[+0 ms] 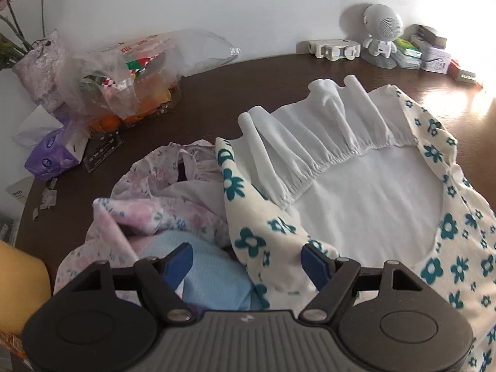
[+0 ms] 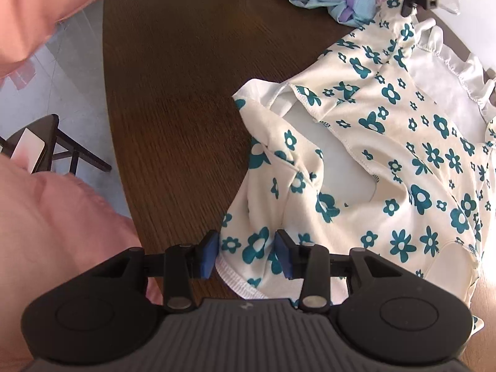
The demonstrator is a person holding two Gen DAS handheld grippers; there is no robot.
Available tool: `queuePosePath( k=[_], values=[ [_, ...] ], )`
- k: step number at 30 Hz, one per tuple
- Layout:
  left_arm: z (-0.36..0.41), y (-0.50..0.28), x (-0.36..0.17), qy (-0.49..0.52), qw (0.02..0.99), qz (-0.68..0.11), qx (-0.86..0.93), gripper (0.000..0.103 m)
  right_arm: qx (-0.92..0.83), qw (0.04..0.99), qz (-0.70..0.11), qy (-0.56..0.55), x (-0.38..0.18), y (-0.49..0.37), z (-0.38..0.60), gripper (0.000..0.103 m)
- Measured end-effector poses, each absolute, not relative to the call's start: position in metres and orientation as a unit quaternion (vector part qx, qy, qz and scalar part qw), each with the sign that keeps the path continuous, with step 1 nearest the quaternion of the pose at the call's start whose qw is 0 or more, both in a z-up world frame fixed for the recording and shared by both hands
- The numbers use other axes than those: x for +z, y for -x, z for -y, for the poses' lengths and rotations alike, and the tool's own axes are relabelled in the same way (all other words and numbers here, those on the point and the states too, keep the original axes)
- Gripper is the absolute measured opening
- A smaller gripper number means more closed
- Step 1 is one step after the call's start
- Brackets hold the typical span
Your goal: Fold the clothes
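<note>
A cream floral top (image 2: 387,155) with teal flowers is spread on the dark wooden counter (image 2: 173,117), its white gathered panel (image 1: 334,142) towards the wall. Its ribbed hem corner (image 2: 238,282) is seen between the pads of the right claw (image 2: 246,255), whose jaws stand partly apart without clear contact. The left claw (image 1: 248,263) is held wide apart over the opposite edge, nothing gripped. The garment's long axis is judged to run away from the right claw, which is nearer.
</note>
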State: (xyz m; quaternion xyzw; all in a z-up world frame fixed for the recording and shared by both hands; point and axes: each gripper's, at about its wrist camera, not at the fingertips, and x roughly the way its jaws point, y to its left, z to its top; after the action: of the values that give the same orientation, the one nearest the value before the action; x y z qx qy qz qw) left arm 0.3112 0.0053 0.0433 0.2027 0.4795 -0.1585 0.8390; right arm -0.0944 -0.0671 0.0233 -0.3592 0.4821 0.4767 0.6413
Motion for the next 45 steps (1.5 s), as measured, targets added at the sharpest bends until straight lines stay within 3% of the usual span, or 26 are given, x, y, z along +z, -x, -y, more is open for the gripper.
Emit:
queuePosePath(
  k=[1, 6, 10, 12, 29, 45],
  values=[
    [-0.003, -0.319, 0.038, -0.206, 0.837, -0.483, -0.154, 0.074, 0.476, 0.640, -0.485, 0.359, 0.024, 0.093, 0.067, 0.036],
    [0.003, -0.345, 0.022, -0.199, 0.828, -0.501, -0.155, 0.028, 0.465, 0.645, -0.490, 0.358, 0.026, 0.085, 0.073, 0.014],
    [0.001, -0.347, 0.018, -0.199, 0.828, -0.501, -0.156, 0.017, 0.469, 0.642, -0.488, 0.361, 0.025, 0.083, 0.073, 0.012],
    [0.001, -0.345, 0.018, -0.202, 0.830, -0.496, -0.158, 0.006, 0.472, 0.639, -0.482, 0.370, 0.025, 0.084, 0.073, 0.012],
    [0.012, -0.290, 0.042, -0.270, 0.835, -0.453, -0.157, 0.003, 0.485, 0.583, -0.471, 0.450, 0.028, 0.093, 0.101, 0.008],
    [-0.027, -0.134, 0.017, -0.275, 0.835, -0.454, -0.144, 0.003, 0.500, 0.532, -0.424, 0.536, 0.032, 0.087, 0.217, 0.008]
  ],
)
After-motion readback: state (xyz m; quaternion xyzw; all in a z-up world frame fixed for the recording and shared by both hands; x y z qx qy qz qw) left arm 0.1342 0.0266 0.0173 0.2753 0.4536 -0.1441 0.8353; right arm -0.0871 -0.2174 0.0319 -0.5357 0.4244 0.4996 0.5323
